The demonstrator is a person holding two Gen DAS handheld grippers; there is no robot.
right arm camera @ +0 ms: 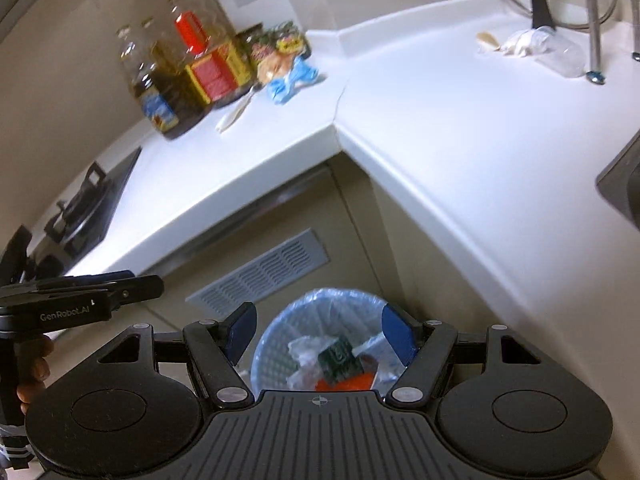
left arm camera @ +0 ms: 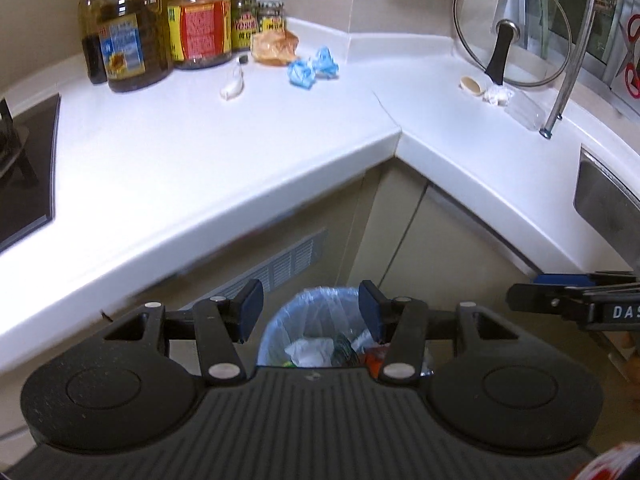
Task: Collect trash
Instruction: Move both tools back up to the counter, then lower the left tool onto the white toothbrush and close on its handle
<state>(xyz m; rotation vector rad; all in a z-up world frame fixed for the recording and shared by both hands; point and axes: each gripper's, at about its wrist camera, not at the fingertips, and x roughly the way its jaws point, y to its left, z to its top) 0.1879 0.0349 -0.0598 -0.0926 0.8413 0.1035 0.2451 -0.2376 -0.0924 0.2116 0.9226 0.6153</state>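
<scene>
Both grippers empty above the trash bin.
We held the left gripper (left arm camera: pixel 311 312) and right gripper (right arm camera: pixel 318 330) part-open; the blue wads (left arm camera: pixel 313 67) far back on the tabletop (left arm camera: pixel 200 152) risked being knocked away.

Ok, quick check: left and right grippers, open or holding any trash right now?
Left gripper: open, holding nothing, above the blue-lined waste bin.
Right gripper: open, holding nothing, above the same bin.
</scene>
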